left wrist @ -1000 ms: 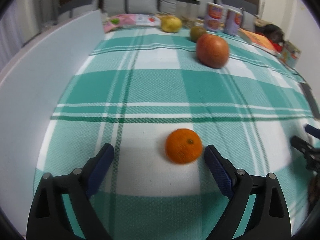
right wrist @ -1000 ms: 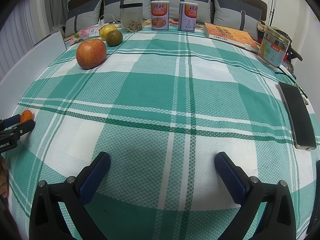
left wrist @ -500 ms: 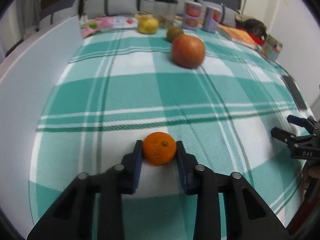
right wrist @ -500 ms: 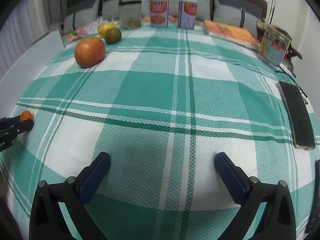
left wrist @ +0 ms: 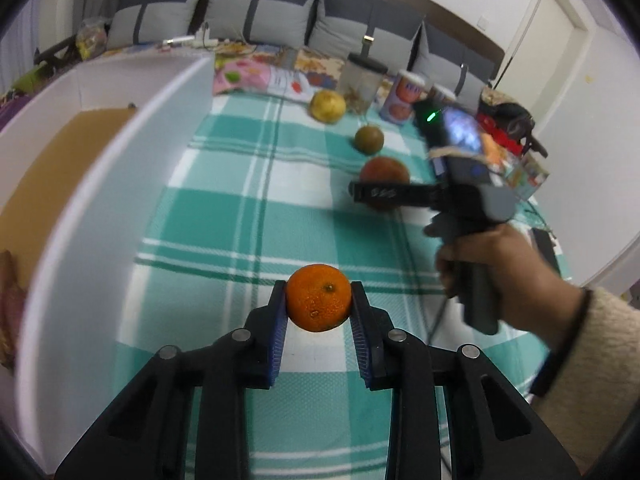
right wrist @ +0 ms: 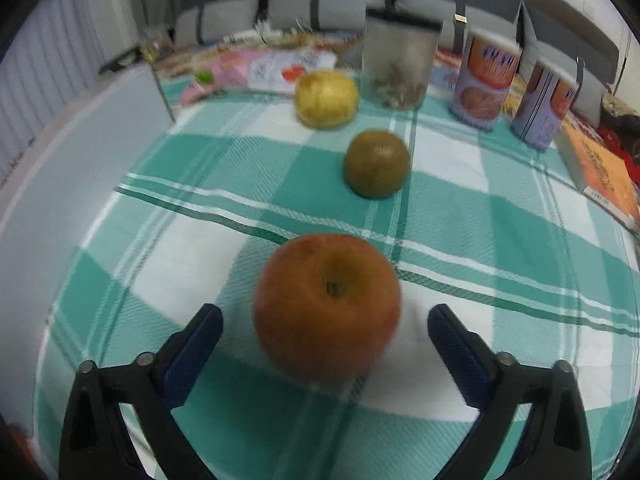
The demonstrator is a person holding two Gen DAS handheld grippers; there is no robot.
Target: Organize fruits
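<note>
In the left wrist view my left gripper (left wrist: 319,300) is shut on a small orange (left wrist: 319,303), held a little above the green checked cloth (left wrist: 224,208). In the right wrist view a big red apple (right wrist: 327,306) lies between the fingers of my right gripper (right wrist: 325,326). Its jaws are closing, with a gap still showing on each side of the apple. Behind it sit a brown-green round fruit (right wrist: 377,163) and a yellow fruit (right wrist: 326,99). The left wrist view also shows the right gripper (left wrist: 384,193) in front of the apple (left wrist: 385,171), held by a hand (left wrist: 492,276).
A clear jar (right wrist: 399,62) and two printed cans (right wrist: 485,80) stand at the back. An orange book (right wrist: 600,168) lies at the right. A white board wall (left wrist: 96,208) runs along the left edge. Grey cushions (left wrist: 256,12) line the far side, with a pink packet (right wrist: 256,72) nearby.
My left gripper shut on the orange and lifted it off the cloth. My right gripper swept left across the cloth to the apple and its jaws narrowed around it.
</note>
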